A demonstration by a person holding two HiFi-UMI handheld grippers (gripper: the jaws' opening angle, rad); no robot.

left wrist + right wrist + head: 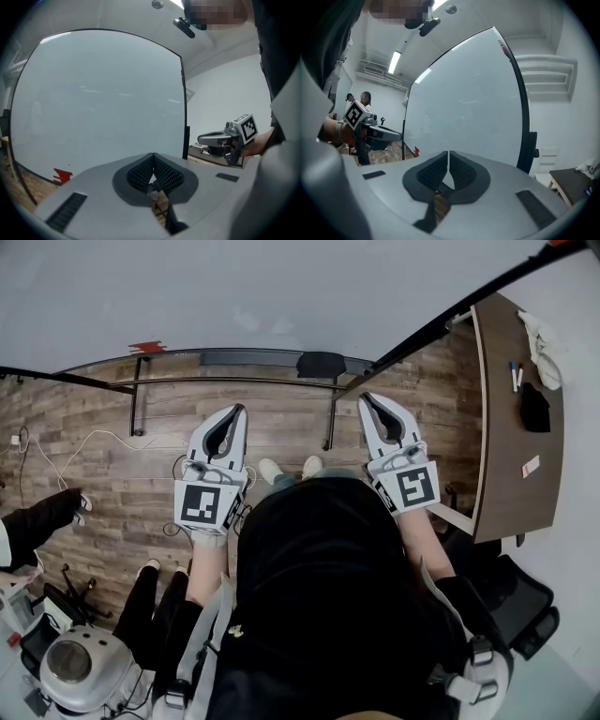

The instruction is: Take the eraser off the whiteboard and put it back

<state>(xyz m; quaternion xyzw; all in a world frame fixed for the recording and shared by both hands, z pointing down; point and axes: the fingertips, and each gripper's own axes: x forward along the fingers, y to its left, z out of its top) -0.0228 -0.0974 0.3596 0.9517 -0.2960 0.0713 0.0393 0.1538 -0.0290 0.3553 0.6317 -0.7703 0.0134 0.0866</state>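
Note:
The whiteboard (281, 287) stands in front of me, blank apart from a small red mark (147, 347) near its lower left. A dark block (321, 364) that looks like the eraser sits on the board's bottom ledge, between my two grippers and beyond them. My left gripper (239, 410) and right gripper (366, 398) are held side by side, short of the board, both shut with nothing in them. In the left gripper view the jaws (153, 157) meet at the tips before the board (93, 103). In the right gripper view my right gripper (448, 153) shows the same.
A brown desk (506, 456) at the right carries markers (515, 376), a white cloth (544, 348) and a black object (534, 409). Cables (56, 456) lie on the wood floor. A seated person's leg (37, 521) and a round white device (70, 662) are at the left.

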